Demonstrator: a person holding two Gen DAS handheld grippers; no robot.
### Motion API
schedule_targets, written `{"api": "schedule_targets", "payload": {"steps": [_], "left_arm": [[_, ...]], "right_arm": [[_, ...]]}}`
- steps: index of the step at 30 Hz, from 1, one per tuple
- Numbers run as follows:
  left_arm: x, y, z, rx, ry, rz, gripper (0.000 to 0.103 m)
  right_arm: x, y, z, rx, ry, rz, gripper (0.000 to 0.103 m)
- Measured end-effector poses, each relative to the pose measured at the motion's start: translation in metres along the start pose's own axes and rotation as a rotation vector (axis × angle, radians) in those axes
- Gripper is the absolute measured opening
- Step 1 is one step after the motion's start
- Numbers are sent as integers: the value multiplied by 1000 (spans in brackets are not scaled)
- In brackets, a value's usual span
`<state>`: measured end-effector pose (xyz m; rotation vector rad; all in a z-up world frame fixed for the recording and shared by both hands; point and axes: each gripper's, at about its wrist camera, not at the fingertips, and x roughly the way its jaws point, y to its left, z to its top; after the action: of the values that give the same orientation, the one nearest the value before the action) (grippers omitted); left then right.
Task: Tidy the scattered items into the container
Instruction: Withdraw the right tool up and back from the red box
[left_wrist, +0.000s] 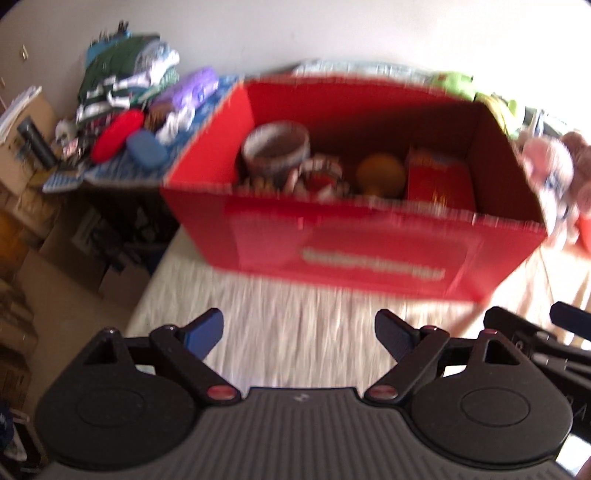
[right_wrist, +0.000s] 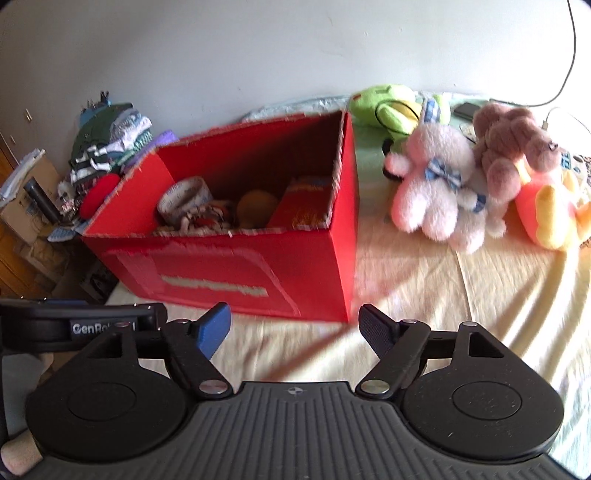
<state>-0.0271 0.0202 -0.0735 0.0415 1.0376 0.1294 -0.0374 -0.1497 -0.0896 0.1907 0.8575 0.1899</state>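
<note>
Hovering near the red box (right_wrist: 236, 258), I have both the left gripper (left_wrist: 299, 332) and right gripper (right_wrist: 293, 326) spread wide, holding nothing. Plush toys (right_wrist: 432, 192) lie right of it; a tape roll (right_wrist: 184, 199), I think, sits inside.

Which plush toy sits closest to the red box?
The pink plush with the blue bow. It lies just right of the red box; the mauve plush and orange-yellow plush lie farther right.

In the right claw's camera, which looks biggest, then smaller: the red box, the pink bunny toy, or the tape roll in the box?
1. red box
2. pink bunny toy
3. tape roll

The bunny and tape sit at similar distances, so that order seems safe.
</note>
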Motion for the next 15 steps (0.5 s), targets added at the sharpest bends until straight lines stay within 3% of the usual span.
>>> {"api": "schedule_targets", "payload": {"steps": [10, 15], "left_arm": [[14, -1, -5, 48, 43, -25, 88], [27, 16, -6, 83, 96, -63, 88]], "right_arm": [[16, -3, -7, 87, 85, -93, 79], [30, 17, -7, 134, 132, -142, 79]]}}
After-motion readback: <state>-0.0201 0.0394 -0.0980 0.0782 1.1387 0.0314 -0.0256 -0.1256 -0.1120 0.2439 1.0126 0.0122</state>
